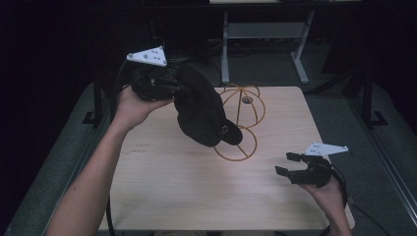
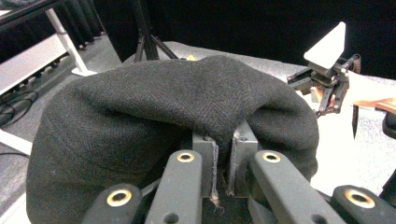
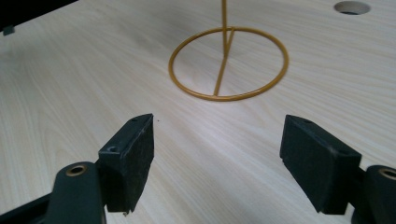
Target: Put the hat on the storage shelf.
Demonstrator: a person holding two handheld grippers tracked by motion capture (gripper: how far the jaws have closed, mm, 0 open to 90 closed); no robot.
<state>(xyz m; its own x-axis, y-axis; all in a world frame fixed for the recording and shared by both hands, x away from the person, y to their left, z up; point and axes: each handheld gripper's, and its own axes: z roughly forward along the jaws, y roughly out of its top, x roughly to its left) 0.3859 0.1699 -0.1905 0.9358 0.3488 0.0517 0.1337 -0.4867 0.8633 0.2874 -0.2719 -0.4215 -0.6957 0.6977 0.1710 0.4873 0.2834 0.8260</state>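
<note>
While the left gripper [image 1: 169, 88] is clenching a black cap [image 1: 204, 113] and holding it above the pale wood table [image 1: 162, 182], the cap is hanging before a gold wire stand [image 1: 242, 129]. Nearer the table's front right corner, the right gripper [image 1: 287, 163] is hovering released, jaws apart. Dark curtains and a grey floor [image 1: 388, 142] are surrounding the table.

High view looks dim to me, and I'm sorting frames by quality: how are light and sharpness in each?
High view: dark surroundings, lit table, black hat shows little detail. Left gripper view: hat weave sharp. Right gripper view: evenly lit, wire stand clear, near pads slightly soft.
</note>
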